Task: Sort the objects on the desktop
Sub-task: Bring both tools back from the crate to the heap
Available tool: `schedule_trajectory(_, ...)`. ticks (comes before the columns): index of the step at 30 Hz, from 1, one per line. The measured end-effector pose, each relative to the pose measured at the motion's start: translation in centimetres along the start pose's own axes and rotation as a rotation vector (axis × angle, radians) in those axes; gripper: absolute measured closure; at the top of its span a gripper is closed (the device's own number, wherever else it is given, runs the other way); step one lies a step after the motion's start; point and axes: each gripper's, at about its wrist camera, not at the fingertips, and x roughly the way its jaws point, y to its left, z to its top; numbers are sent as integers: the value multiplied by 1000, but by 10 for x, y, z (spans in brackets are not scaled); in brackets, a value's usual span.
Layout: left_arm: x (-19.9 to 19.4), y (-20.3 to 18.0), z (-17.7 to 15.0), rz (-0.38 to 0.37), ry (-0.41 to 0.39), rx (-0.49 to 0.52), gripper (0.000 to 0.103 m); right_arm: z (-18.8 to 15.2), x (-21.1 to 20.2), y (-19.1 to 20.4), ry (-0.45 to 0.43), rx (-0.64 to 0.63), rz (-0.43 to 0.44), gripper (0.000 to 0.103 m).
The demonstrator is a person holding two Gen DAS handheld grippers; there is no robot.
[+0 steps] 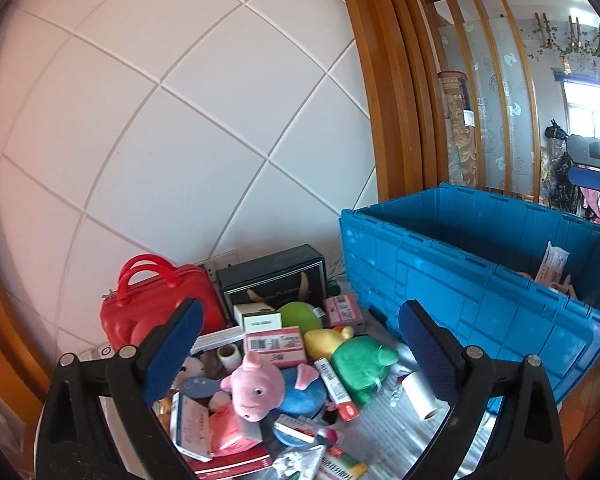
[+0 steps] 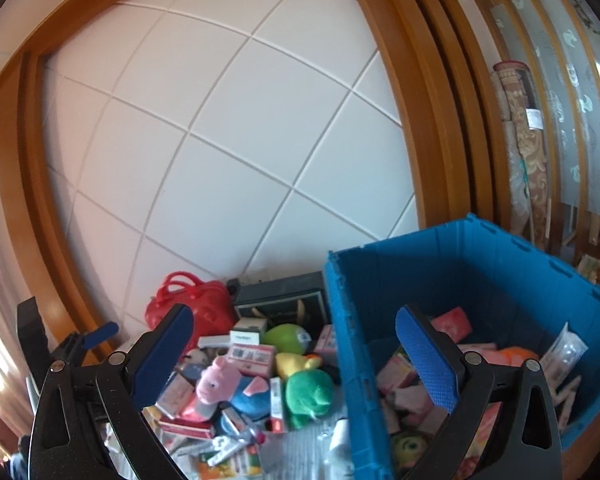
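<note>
A heap of desk items lies on the table: a pink pig plush (image 1: 256, 388) (image 2: 216, 380), a green plush (image 1: 360, 364) (image 2: 308, 394), a yellow plush (image 1: 326, 340), pink boxes (image 1: 276, 345) and a white roll (image 1: 420, 396). A blue crate (image 1: 472, 280) (image 2: 348, 360) stands to the right, holding several boxes and packets (image 2: 452, 322). My left gripper (image 1: 300, 356) is open and empty above the heap. My right gripper (image 2: 296, 356) is open and empty, straddling the crate's left wall. The left gripper's blue pad (image 2: 98, 336) shows in the right wrist view.
A red handbag (image 1: 156, 304) and a dark box (image 1: 276, 280) stand at the back against the white tiled wall (image 1: 180, 120). A wooden frame (image 1: 380, 100) rises behind the crate. Rolled carpets (image 2: 528, 160) stand at far right.
</note>
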Motion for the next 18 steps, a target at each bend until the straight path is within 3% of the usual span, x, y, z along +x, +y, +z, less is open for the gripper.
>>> schedule_trajectory(6,-11,50,-43,2,41,-11,3,-54,20,52,54,-3,2,0)
schedule_trajectory(11,-4,61,-88,-41,72,-6,3,-120,42,75,146,0,-43,0)
schedule_trajectory(14,3,52,-123,-98,115,-9,3,-160,54,76,210,-8,-87,0)
schedule_trajectory(18,20,21,-182,-233,214,39,3,-212,63,58,297,28,-152,0)
